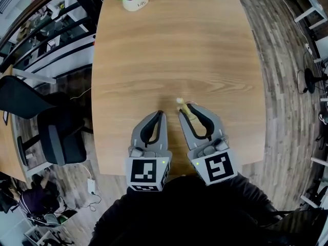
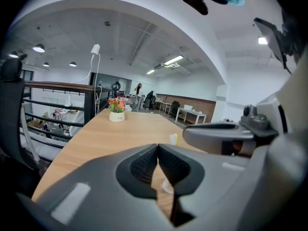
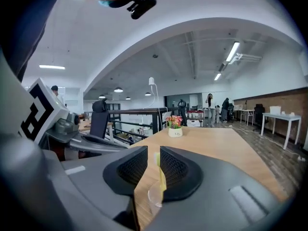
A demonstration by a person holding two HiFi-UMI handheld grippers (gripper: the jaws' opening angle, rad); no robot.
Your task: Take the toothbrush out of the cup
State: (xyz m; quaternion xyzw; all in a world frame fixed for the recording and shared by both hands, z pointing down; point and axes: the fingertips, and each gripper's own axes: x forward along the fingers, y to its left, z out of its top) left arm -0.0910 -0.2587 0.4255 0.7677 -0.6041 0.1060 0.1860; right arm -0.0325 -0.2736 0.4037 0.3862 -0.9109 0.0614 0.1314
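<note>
Right gripper [image 3: 153, 154]: jaws narrowly apart, straddling the toothbrush [image 3: 161, 178]. The handle lies against one pad with a gap at the other, so no grip is shown. Judged purpose: the jaws bracket the handle, ready to close on it and lift.
Left gripper [image 2: 158, 147]: jaws together, empty, just beside the right gripper; likely standing by.
Toothbrush: yellow, standing tilted in the clear cup [image 3: 154, 194].
Cup: on the wooden table [image 3: 216, 143], toward its near edge.
Flowerpot [image 3: 175, 131]: far end of the table.
</note>
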